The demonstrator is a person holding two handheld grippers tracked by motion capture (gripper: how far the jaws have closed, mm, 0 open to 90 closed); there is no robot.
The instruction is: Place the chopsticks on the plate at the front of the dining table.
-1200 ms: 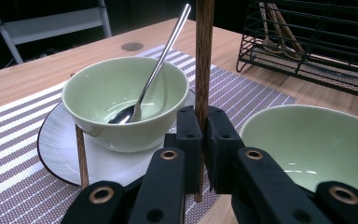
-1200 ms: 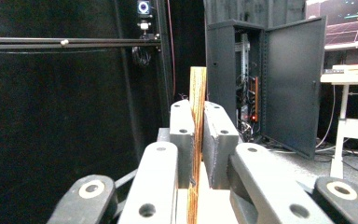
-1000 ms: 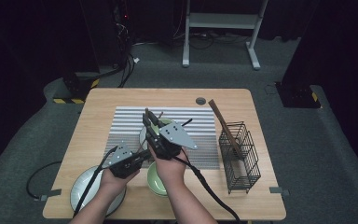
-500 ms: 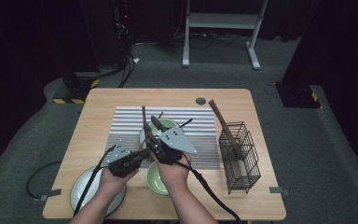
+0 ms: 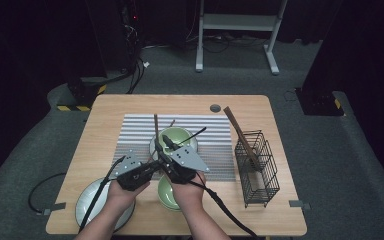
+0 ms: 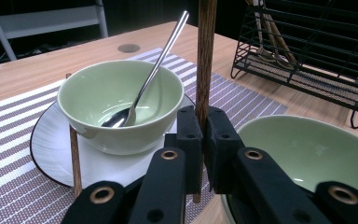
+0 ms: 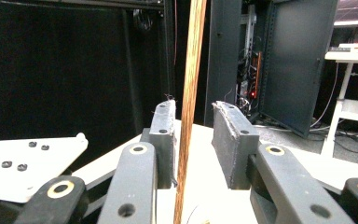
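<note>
A brown wooden chopstick (image 5: 156, 127) stands upright over the striped mat (image 5: 130, 130). My left gripper (image 5: 155, 163) is shut on its lower part; in the left gripper view the pads (image 6: 189, 126) clamp the chopstick (image 6: 205, 56). My right gripper (image 5: 164, 143) sits just right of it. In the right gripper view the chopstick (image 7: 191, 70) runs between the jaws of that gripper (image 7: 193, 121), close to the left pad (image 7: 165, 126) and apart from the right one; these jaws have just been opening. A green bowl (image 6: 116, 93) with a spoon (image 6: 158, 60) rests on a white plate (image 6: 51, 144).
A second green bowl (image 5: 166, 192) lies by my hands near the front edge. A grey plate (image 5: 92, 200) sits at front left. A black wire rack (image 5: 257, 165) with a wooden utensil (image 5: 237, 130) stands at right. Another chopstick (image 6: 74, 154) leans by the white plate.
My right gripper has sunk along the upright chopstick towards my hands, and its jaws have spread apart. The left gripper has kept still, shut on the chopstick.
</note>
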